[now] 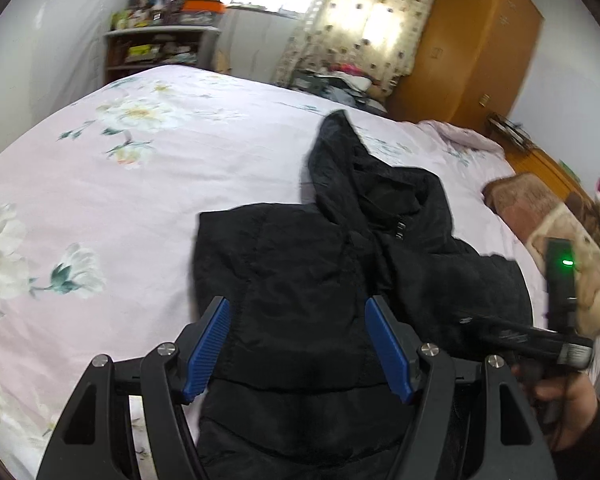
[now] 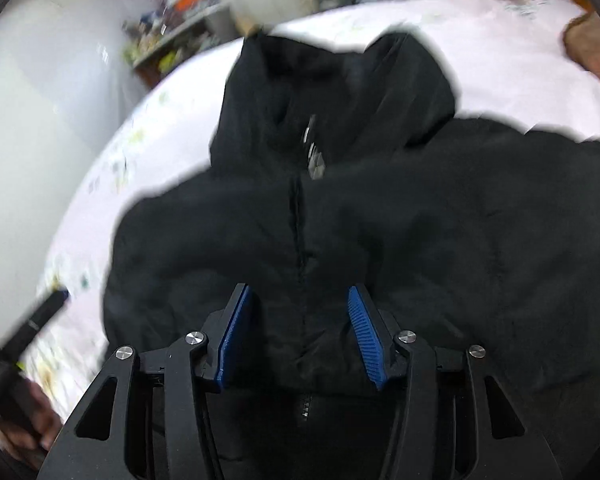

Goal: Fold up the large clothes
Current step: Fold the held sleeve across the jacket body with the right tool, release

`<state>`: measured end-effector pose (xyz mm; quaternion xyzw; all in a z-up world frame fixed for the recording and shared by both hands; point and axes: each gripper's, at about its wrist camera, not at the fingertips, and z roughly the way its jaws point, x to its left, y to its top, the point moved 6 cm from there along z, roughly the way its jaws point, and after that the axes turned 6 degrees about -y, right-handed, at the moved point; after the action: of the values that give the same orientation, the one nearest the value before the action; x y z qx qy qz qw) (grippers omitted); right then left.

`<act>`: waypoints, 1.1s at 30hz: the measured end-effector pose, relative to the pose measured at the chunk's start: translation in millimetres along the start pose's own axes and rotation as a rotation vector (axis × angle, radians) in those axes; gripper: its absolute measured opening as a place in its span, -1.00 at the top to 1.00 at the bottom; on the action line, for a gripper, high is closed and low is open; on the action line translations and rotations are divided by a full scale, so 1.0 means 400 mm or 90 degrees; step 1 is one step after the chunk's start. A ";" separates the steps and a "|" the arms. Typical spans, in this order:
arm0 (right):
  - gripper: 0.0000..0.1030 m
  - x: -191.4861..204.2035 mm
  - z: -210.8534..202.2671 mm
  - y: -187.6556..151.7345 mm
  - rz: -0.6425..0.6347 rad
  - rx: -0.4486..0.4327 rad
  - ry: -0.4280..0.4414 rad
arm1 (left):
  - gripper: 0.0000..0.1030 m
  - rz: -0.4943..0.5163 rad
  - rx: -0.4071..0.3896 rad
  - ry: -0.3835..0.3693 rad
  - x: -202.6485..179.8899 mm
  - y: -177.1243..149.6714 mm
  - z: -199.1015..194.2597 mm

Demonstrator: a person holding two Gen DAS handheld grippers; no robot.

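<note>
A black hooded padded jacket lies on the bed, its lower part folded up over the body, hood pointing away. It fills the right wrist view, zip down its middle. My left gripper is open over the jacket's near left part, nothing between its blue pads. My right gripper is open above the jacket's zip, empty. The right gripper's body shows at the right edge of the left wrist view, and the left one at the left edge of the right wrist view.
The bed has a pink floral cover. A brown plush blanket lies at its right side. A cluttered shelf and an orange wardrobe stand beyond the bed.
</note>
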<state>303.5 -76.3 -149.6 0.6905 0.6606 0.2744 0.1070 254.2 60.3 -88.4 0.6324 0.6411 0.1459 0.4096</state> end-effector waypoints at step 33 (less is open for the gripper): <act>0.26 -0.537 -0.207 0.106 0.111 -0.140 -0.174 | 0.00 0.103 0.059 0.045 -0.192 0.081 0.249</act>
<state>301.6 -307.2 -110.5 0.7601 0.5436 0.2572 0.2464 336.8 -39.2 -101.3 0.6949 0.6078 0.1715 0.3439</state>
